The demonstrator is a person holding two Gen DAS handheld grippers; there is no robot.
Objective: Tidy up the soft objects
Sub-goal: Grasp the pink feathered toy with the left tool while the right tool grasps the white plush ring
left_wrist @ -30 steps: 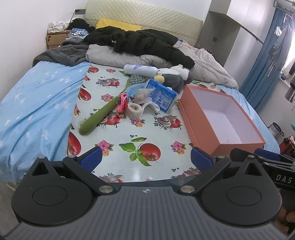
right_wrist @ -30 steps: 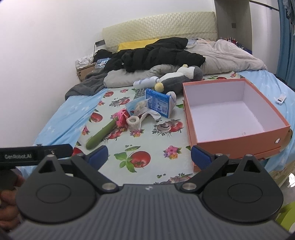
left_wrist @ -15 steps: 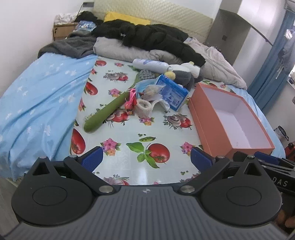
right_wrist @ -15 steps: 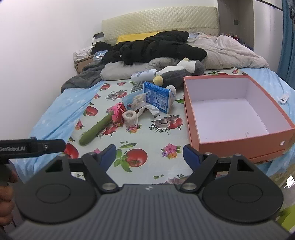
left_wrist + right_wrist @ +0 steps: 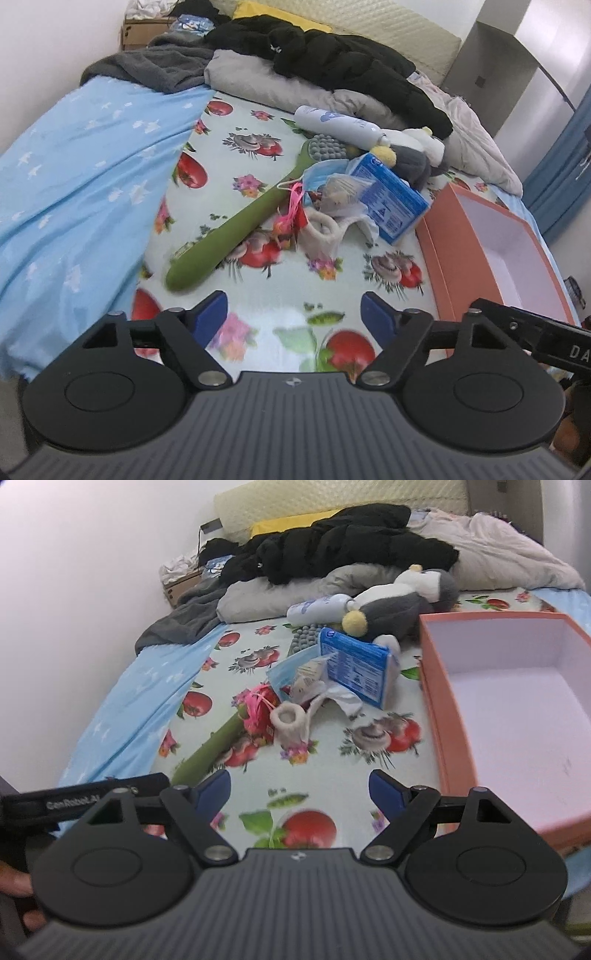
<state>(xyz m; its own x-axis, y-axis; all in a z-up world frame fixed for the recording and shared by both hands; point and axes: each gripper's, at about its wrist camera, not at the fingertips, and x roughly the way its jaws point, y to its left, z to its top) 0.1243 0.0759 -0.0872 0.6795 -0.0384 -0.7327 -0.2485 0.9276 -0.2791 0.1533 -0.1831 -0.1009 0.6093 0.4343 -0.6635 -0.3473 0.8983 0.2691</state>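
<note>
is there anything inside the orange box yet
No, the orange box shows only its bare pale floor, while the plush penguin and the other items lie on the bed outside it.

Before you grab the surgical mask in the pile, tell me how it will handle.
The blue surgical mask looks thin and crumpled, so it will probably flop and fold when pinched. It likely weighs almost nothing. A clear packet lies on it and its ear loop trails loose, so lifting may drag neighbours along.

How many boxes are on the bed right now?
1. The orange box sits open and empty on the fruit-print cloth, right of the clutter pile. The blue packet in that pile looks like a soft pack, not a box. More may hide under the bedding.
</note>
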